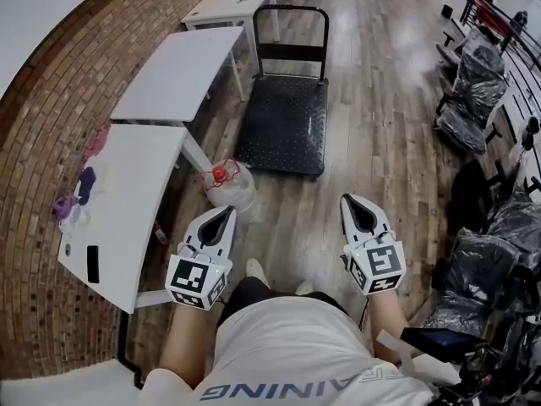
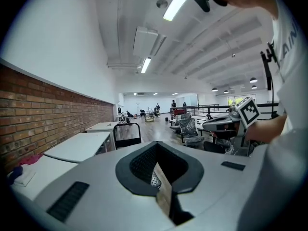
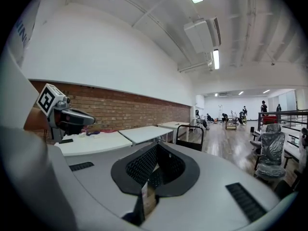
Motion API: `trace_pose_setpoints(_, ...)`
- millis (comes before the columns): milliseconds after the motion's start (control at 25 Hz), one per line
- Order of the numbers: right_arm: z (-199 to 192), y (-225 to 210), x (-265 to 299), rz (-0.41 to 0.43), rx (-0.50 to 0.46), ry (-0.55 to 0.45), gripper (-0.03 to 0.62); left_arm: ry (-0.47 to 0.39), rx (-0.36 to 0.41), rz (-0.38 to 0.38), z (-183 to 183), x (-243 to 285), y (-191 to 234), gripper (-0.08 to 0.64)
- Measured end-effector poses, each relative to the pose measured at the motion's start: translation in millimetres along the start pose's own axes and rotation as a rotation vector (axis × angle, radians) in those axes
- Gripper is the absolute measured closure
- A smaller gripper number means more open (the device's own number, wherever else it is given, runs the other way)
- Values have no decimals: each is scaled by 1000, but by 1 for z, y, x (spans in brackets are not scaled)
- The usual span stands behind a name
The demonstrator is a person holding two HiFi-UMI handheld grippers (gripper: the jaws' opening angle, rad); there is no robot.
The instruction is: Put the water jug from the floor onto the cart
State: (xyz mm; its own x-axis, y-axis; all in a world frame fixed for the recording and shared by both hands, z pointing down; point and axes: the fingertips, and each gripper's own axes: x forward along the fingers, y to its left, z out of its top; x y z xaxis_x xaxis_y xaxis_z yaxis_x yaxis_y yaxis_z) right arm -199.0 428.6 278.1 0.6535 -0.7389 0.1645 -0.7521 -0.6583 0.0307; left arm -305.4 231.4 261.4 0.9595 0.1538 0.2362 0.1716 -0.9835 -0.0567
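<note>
- Clear plastic water jug with a red cap (image 1: 230, 186) is sitting on the wooden plank floor (image 1: 372, 117), beside a leg of the white tabletop (image 1: 127, 201), near the black flat platform cart (image 1: 283, 125) (not on it).
- Left gripper (image 1: 228, 211) is hovering near the jug, jaws pressed together, gripping nothing.
- Right gripper (image 1: 349, 200) is hanging further off, jaws closed, empty.
</note>
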Motion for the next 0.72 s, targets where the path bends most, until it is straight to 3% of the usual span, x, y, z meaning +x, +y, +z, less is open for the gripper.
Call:
trace_pose_setpoints(240, -1, -6, 16, 4, -14, 20, 588, -28, -49, 3, 5, 21, 17, 558)
trace_pose_setpoints(440, -3, -31, 33, -43, -19, 52, 588, -37, -69, -34, 4, 57, 30, 558)
trace_pose_setpoints(720, 12, -38, 98, -42, -36, 57, 588, -45, -87, -39, 12, 101, 83, 558)
